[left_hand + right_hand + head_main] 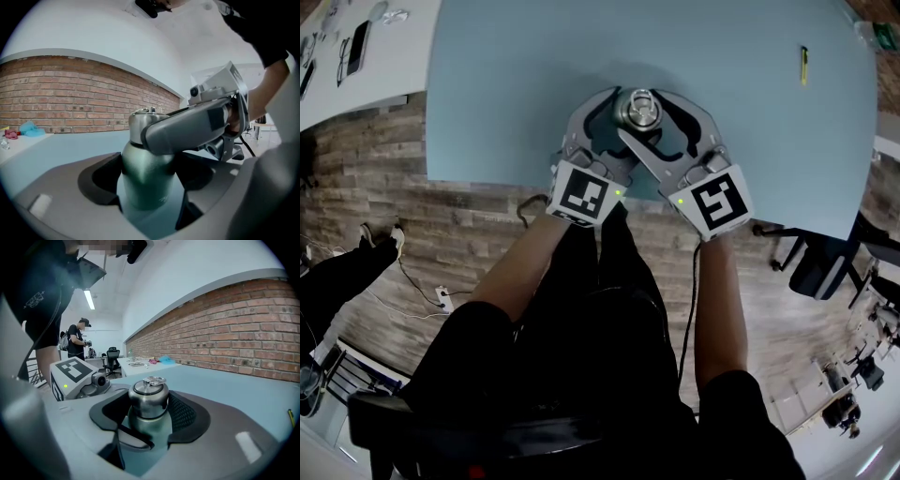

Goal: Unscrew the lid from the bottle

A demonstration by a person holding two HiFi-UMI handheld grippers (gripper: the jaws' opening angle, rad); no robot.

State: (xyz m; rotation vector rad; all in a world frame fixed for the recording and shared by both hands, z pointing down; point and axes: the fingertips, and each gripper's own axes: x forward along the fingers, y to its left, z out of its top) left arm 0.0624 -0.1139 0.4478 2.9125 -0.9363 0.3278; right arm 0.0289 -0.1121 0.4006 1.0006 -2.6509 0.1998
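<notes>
left hand-held gripper (150, 187) clamps bottle (146, 164) | right hand-held gripper (149, 412) clamps lid (149, 395) | base hidden

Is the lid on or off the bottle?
On. The lid sits level on the bottle neck in both tool views.

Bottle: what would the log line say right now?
left gripper: clamps bottle body | right gripper: clamps lid | lid: on bottle

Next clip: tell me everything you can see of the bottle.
The bottle is dark green matte metal with rounded shoulders, standing upright on the pale blue table. Its shiny steel lid, topped by a small loop, is on. The left gripper appears to clamp the body, the right gripper the lid. Its base is hidden.
</notes>
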